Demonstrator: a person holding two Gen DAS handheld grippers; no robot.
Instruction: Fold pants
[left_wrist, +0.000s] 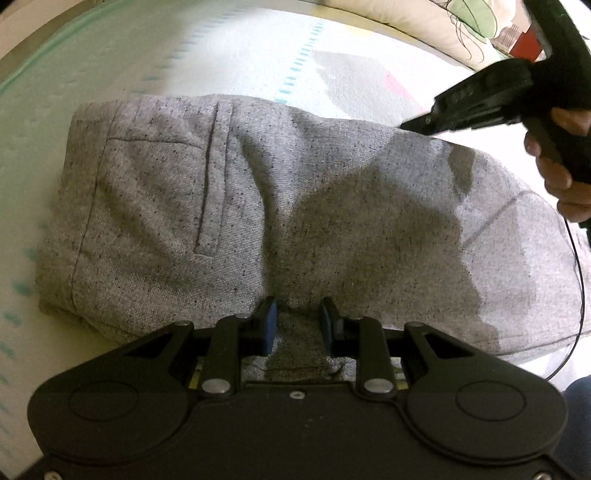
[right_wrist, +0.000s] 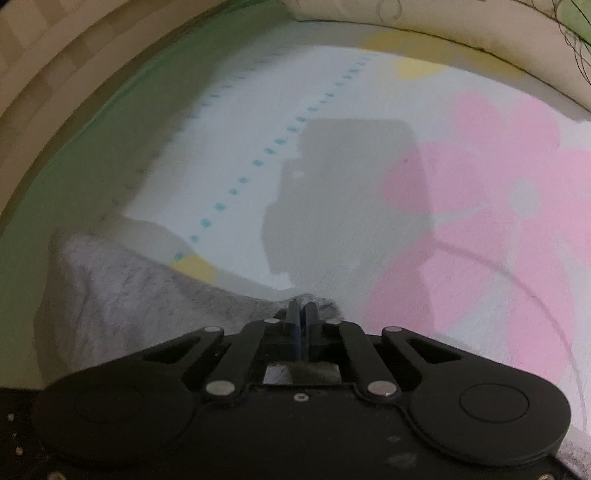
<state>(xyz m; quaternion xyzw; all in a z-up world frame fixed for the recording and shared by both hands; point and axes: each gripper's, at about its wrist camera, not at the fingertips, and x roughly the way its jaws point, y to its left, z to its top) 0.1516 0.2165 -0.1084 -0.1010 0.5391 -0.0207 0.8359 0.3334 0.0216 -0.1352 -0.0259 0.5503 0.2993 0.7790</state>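
Grey speckled pants (left_wrist: 229, 206) lie folded across the bed sheet, with a back pocket on the left. At their near edge my left gripper (left_wrist: 297, 322) has a bunch of the cloth filling the gap between its blue pads, and creases run out from there. My right gripper (left_wrist: 409, 126), held by a hand (left_wrist: 561, 177), reaches down to the pants' far right edge. In the right wrist view its fingers (right_wrist: 303, 314) are closed together on a small peak of the grey pants (right_wrist: 122, 295), which spread out to the left below it.
The sheet (right_wrist: 332, 192) is white with teal dashed lines, a pink flower print and yellow spots, and has a green border (right_wrist: 92, 122). A cream pillow (left_wrist: 406, 22) lies along the far side. A thin black cable (left_wrist: 576, 280) hangs at the right.
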